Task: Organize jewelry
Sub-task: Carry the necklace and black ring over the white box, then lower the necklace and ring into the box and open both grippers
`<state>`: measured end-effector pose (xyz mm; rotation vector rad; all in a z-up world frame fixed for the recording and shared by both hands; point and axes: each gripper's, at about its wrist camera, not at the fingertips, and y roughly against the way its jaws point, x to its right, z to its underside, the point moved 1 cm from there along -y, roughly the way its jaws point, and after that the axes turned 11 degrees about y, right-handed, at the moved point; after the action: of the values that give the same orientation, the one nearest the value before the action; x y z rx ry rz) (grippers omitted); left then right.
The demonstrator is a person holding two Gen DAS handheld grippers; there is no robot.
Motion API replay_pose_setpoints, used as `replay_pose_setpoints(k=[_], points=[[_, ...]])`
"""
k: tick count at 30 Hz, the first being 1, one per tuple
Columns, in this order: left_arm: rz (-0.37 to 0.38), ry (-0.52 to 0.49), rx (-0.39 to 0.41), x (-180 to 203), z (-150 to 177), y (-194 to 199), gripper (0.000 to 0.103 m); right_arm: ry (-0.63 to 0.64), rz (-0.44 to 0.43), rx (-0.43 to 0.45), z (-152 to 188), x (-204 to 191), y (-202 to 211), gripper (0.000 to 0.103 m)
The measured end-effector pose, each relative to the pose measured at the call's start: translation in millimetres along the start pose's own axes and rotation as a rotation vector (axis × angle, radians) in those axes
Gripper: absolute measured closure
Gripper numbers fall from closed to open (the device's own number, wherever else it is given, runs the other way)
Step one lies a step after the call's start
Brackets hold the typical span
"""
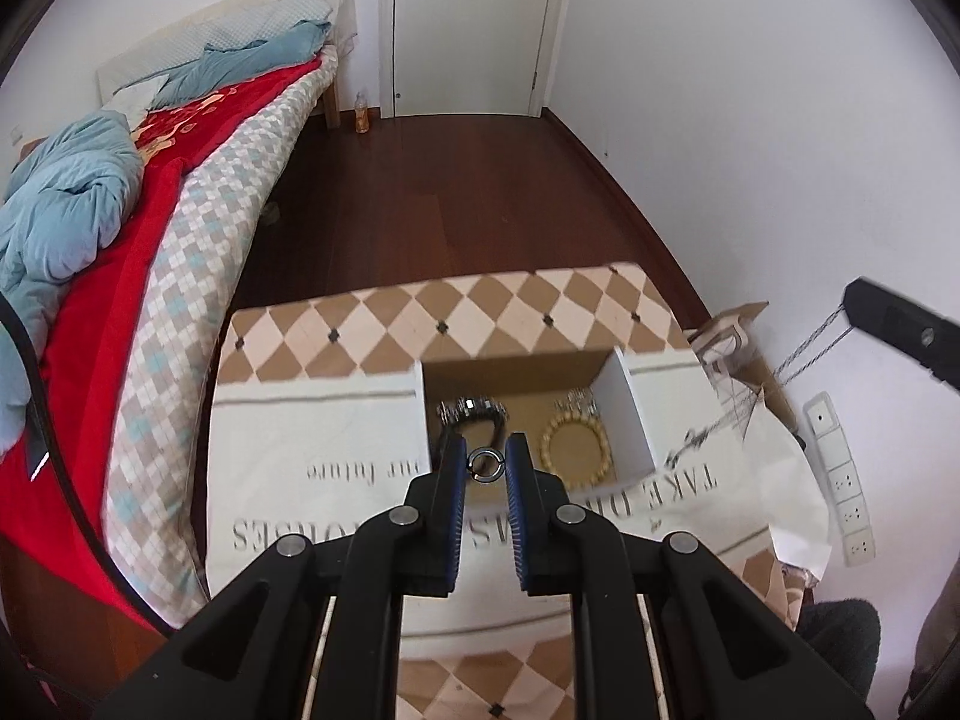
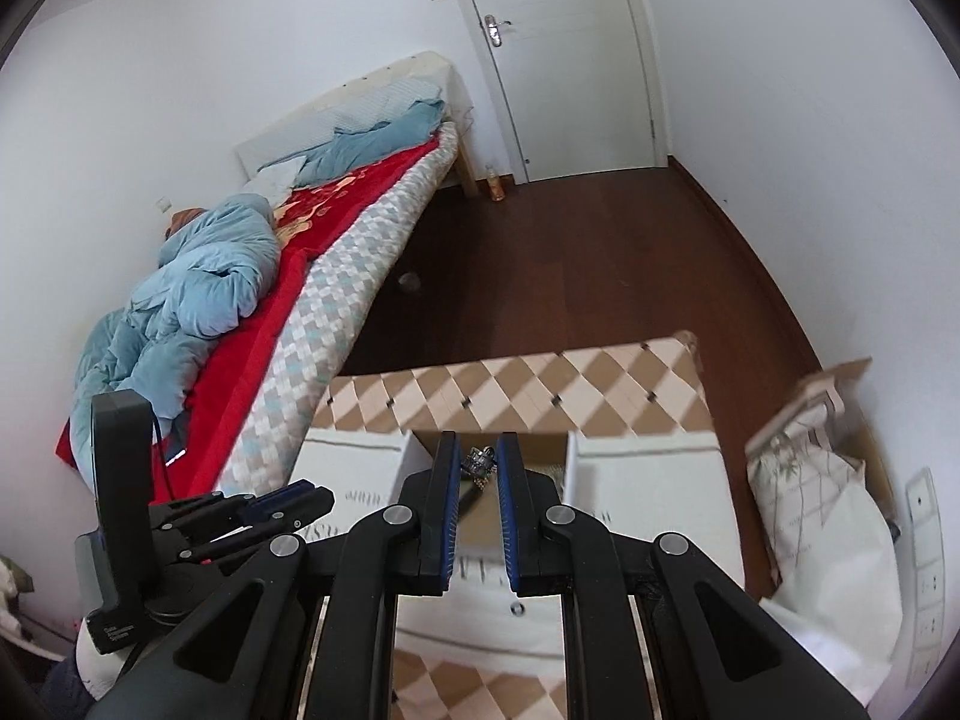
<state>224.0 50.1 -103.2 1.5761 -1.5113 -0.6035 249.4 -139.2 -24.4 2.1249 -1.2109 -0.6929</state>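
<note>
Both views look forward and steeply down along a pair of black fingers with blue pads, from above a table draped in a printed white cloth (image 1: 336, 438). The left wrist view sits close over an open box (image 1: 630, 414), which lies just beyond its jaws; its gripper (image 1: 486, 462) fills the lower middle. The right wrist view stands a little farther back and to the right, with the same box (image 2: 576, 468) past its jaws and the left gripper (image 2: 288, 498) low at their left. The 2 views share the checked tabletop, the bed (image 2: 336, 276), the dark floor and the white door (image 1: 474, 24).
</note>
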Motion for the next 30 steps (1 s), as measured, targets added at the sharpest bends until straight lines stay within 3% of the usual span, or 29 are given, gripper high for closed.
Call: replay_pose_setpoints(k=[7,15,23,25,27,29,30], points=[[0.03,0.023,-0.072,-9.7,-30.8,-32.6,0.093,0.001,-0.024,-0.103,-5.1,5.9,-59.2,0.09],[0.05,0.028,-0.243,-9.8,-35.1,-98.9,0.092,-0.014,-0.045,-0.245,21.1,16.6,-128.6,0.09],[0.028,0.089,-0.363,-15.3,-37.8,-145.2,0.089,-0.045,-0.055,-0.326,27.8,27.0,-158.1,0.09],[0.018,0.092,-0.378,-16.2,-39.6,-145.5,0.075,-0.064,-0.057,-0.346,27.2,29.7,-161.2,0.089],[0.0,0.087,-0.345,-18.1,-44.3,-136.8,0.042,-0.061,-0.034,-0.371,26.3,32.3,-162.7,0.089],[-0.009,0.093,-0.31,-21.5,-49.3,-127.3,0.024,-0.061,-0.018,-0.379,25.2,33.9,-161.4,0.075],[-0.019,0.094,-0.293,-24.5,-52.8,-123.7,0.02,-0.055,-0.005,-0.381,24.4,34.0,-159.7,0.057]])
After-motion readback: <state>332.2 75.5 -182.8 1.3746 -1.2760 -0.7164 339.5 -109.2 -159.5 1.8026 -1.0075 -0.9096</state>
